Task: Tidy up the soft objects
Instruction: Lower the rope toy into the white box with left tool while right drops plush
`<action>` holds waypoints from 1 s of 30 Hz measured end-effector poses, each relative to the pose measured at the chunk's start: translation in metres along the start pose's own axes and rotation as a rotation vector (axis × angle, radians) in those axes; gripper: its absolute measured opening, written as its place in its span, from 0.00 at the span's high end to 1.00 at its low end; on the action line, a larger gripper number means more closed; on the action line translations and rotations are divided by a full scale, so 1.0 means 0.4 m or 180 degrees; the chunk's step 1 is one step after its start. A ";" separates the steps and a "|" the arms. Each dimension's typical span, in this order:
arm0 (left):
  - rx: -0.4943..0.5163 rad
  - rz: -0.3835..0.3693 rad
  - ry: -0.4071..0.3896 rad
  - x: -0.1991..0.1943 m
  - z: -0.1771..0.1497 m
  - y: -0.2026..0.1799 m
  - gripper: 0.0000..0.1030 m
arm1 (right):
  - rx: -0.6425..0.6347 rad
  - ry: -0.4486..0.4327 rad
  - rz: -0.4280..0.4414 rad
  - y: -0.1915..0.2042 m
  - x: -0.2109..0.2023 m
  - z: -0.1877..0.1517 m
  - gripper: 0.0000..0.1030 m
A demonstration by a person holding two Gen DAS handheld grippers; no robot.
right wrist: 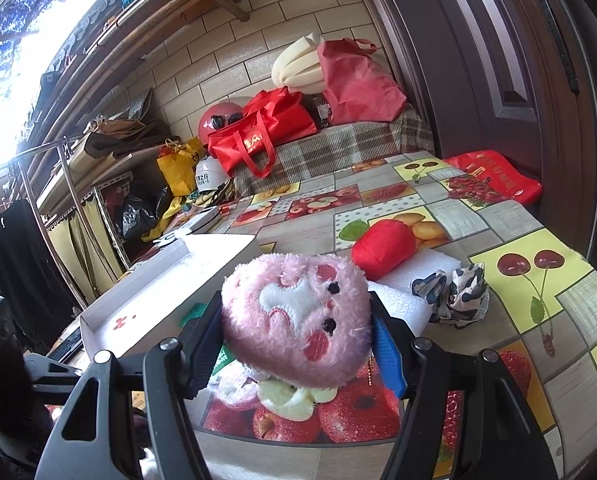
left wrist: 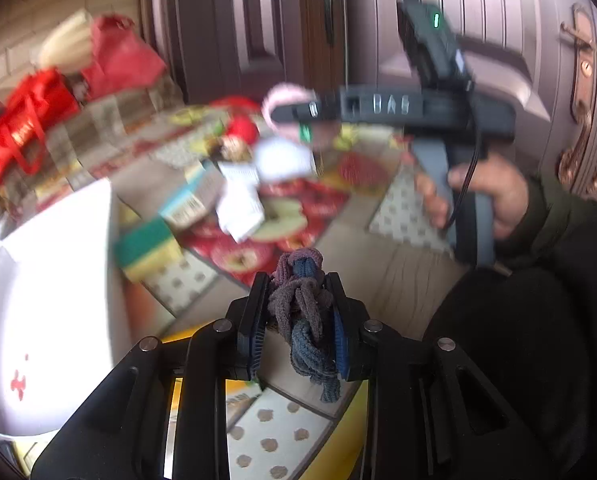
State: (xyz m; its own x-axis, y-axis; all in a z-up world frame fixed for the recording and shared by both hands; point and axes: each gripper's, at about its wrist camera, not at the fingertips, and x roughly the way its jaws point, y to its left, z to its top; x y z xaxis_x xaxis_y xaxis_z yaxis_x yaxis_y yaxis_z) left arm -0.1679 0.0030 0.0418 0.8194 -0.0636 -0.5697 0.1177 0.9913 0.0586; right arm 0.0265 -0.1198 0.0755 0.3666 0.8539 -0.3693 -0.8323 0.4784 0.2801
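**Soft things gripped in both hands above the fruit-print counter**

Left wrist view: a bundle of knitted hair ties [left wrist: 304, 308], mauve and dark blue, is seen clamped between the pads of the left hand-held gripper [left wrist: 298, 316]; its loose end hangs below the jaws. The bundle is held clear above the counter [left wrist: 386, 280], which is covered in a fruit-patterned cloth. The view is blurred. Farther off, the right hand-held gripper [left wrist: 294, 114] is seen from the side, gripped by a hand [left wrist: 482, 196] in a dark green sleeve, with a pink plush toy [left wrist: 286, 100] at its tip. A white box [left wrist: 54, 300] is seen at the left edge of the counter, and a green and yellow sponge [left wrist: 148, 250] lies just beside it.

Right wrist view: the pink plush toy [right wrist: 298, 316] is grasped by the right hand-held gripper [right wrist: 296, 344], its sides pressed by both pads, and it is held above the counter [right wrist: 538, 248]. Behind it a red cushion [right wrist: 384, 242] rests against a white foam block [right wrist: 410, 284], on which a black-and-white patterned cloth [right wrist: 456, 294] is crumpled. The white box [right wrist: 166, 300] is seen to the left, open at the top. Red bags [right wrist: 266, 128] are piled on a checked surface by the brick wall.
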 end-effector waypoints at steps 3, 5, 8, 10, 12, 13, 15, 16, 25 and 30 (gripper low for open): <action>-0.0144 0.0155 -0.0401 -0.057 -0.005 0.027 0.74 | -0.0045 -0.0105 -0.0022 0.011 -0.014 -0.005 0.35; -0.0243 0.0406 -0.0507 -0.071 -0.004 0.051 0.74 | -0.0086 -0.0179 -0.0036 0.021 -0.019 -0.002 0.35; -0.0403 0.0723 -0.0644 -0.088 -0.008 0.095 0.74 | -0.0185 -0.0250 -0.0113 0.042 -0.014 0.004 0.35; -0.0584 0.0888 -0.0697 -0.087 -0.012 0.136 0.74 | -0.0224 -0.0268 -0.0150 0.051 -0.007 0.010 0.35; -0.0727 0.1038 -0.0742 -0.088 -0.018 0.172 0.74 | -0.0265 -0.0299 -0.0201 0.056 -0.001 0.014 0.35; -0.0781 0.1104 -0.0776 -0.093 -0.024 0.186 0.74 | -0.0294 -0.0313 -0.0230 0.060 0.002 0.015 0.35; -0.0880 0.1239 -0.0799 -0.101 -0.034 0.214 0.74 | -0.0354 -0.0325 -0.0279 0.065 0.008 0.018 0.35; -0.0928 0.1285 -0.0800 -0.104 -0.039 0.224 0.74 | -0.0385 -0.0330 -0.0297 0.070 0.011 0.019 0.35; -0.1155 0.1754 -0.0723 -0.121 -0.077 0.335 0.74 | -0.0726 -0.0262 -0.0365 0.130 0.073 0.023 0.35; -0.1448 0.1841 -0.0672 -0.126 -0.104 0.411 0.74 | -0.0777 -0.0125 -0.0304 0.156 0.128 0.028 0.36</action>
State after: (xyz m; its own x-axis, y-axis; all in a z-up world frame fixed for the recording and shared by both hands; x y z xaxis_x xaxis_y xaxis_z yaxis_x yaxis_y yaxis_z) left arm -0.2134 0.1739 0.0460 0.7755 0.5046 -0.3795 -0.5678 0.8202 -0.0696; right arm -0.0019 -0.0438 0.0840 0.4603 0.8168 -0.3478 -0.8669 0.4979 0.0219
